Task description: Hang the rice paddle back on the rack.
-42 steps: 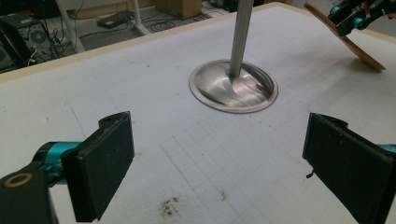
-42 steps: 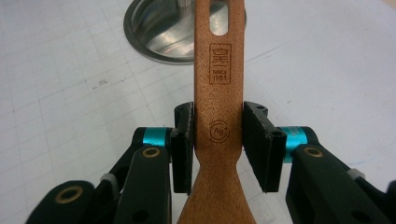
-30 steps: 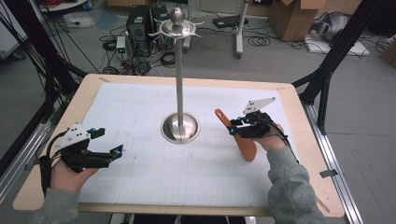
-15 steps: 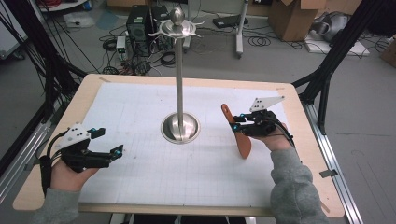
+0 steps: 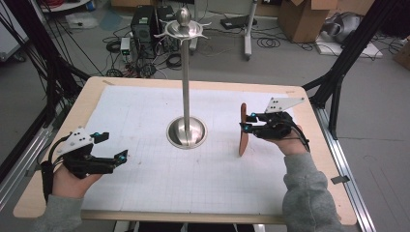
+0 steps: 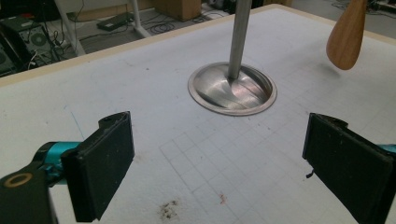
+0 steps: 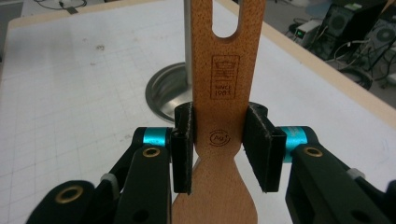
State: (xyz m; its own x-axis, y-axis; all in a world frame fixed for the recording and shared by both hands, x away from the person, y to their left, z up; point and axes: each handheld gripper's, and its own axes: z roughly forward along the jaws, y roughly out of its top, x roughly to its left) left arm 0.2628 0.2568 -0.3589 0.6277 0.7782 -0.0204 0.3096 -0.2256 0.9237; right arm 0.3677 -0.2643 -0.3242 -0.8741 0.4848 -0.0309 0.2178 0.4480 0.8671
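A wooden spatula [image 5: 243, 137] with a slotted handle [image 7: 224, 70] hangs nearly upright above the table, its wide end down. My right gripper [image 5: 246, 123] is shut on its narrow waist, and both pads press its edges in the right gripper view [image 7: 218, 140]. A metal stand [image 5: 185, 82] with a round base [image 5: 186, 133] and a hooked top rises at the table's middle, left of the spatula. My left gripper [image 5: 123, 155] rests low at the front left, open and empty [image 6: 219, 158]. It faces the stand's base [image 6: 232, 88] and the spatula's wide end [image 6: 348, 35].
A white gridded sheet [image 5: 145, 121] covers most of the wooden table [image 5: 92, 96]. The stand's base [image 7: 166, 93] lies just behind the spatula in the right gripper view. Computers, cables and boxes crowd the floor beyond the far edge.
The right gripper has risen with the spatula and turned it from a slant to nearly upright. The left gripper has not moved.
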